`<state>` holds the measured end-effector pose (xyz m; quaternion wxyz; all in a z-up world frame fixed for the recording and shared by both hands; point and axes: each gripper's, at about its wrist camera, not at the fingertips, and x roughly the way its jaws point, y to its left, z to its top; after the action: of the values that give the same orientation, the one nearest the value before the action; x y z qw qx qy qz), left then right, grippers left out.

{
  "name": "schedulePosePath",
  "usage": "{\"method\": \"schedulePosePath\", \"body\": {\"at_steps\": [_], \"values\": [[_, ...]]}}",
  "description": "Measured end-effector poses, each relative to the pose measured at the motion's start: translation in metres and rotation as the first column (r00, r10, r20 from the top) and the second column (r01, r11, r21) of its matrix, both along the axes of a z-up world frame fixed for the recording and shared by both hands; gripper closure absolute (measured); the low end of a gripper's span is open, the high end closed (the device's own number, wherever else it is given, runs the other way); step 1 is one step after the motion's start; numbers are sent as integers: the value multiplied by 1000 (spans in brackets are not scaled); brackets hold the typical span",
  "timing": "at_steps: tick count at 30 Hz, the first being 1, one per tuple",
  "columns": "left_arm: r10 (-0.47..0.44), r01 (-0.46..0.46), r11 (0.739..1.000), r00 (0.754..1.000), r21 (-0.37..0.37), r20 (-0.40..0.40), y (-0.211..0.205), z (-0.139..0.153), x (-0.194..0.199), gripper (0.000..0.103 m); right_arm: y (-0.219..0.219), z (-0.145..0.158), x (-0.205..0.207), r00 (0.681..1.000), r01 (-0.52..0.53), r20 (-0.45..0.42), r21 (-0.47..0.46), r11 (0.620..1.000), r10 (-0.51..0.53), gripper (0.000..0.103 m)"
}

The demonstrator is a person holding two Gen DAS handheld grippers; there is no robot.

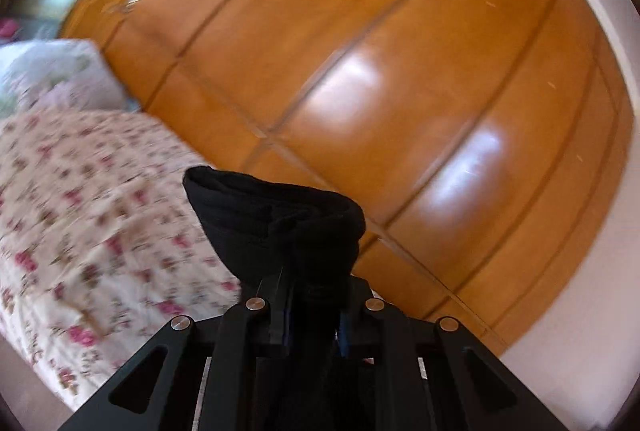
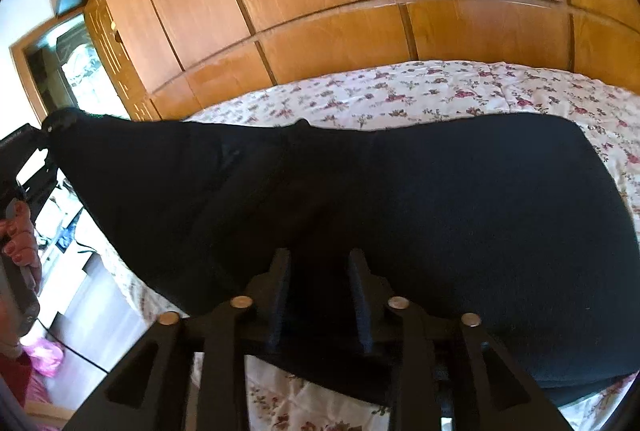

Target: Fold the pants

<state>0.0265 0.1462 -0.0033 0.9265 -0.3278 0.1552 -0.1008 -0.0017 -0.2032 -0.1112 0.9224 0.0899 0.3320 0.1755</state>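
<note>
Black cloth pants (image 2: 400, 199) hang stretched above the floral quilted bedspread (image 2: 400, 91). Our left gripper (image 1: 308, 295) pinches a bunched corner; our right gripper (image 2: 320, 271) clamps the near edge, fingertips buried in fabric.

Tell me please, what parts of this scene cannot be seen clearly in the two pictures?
- Left wrist view: most of the pants are hidden behind the left hand-held gripper; only a bunched end shows.
- Left wrist view: the bedspread pattern and the pillow are blurred.
- Right wrist view: whether the right hand-held gripper pinches the cloth; black on black hides it.
- Right wrist view: the pants run past the right edge.
</note>
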Motion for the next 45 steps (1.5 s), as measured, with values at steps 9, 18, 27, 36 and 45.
{"method": "schedulePosePath", "body": {"at_steps": [9, 18, 27, 36, 45], "values": [[-198, 194, 979, 978, 56, 66, -73, 33, -1, 88, -48, 26, -24, 997, 79, 12, 58, 995, -80, 53], [-383, 374, 914, 923, 161, 34, -170, 30, -1, 88, -111, 28, -39, 984, 173, 2, 256, 951, -179, 53], [-518, 519, 820, 852, 239, -74, -263, -9, -5, 88, -158, 29, -57, 964, 243, -3, 411, 879, -265, 51], [-556, 596, 741, 803, 310, -215, -324, -63, 1, 88, -185, 27, -68, 947, 289, -12, 460, 839, -320, 51], [-558, 630, 699, 776, 338, -294, -340, -99, 1, 88, -184, 18, -65, 949, 293, -36, 475, 830, -314, 51]]}}
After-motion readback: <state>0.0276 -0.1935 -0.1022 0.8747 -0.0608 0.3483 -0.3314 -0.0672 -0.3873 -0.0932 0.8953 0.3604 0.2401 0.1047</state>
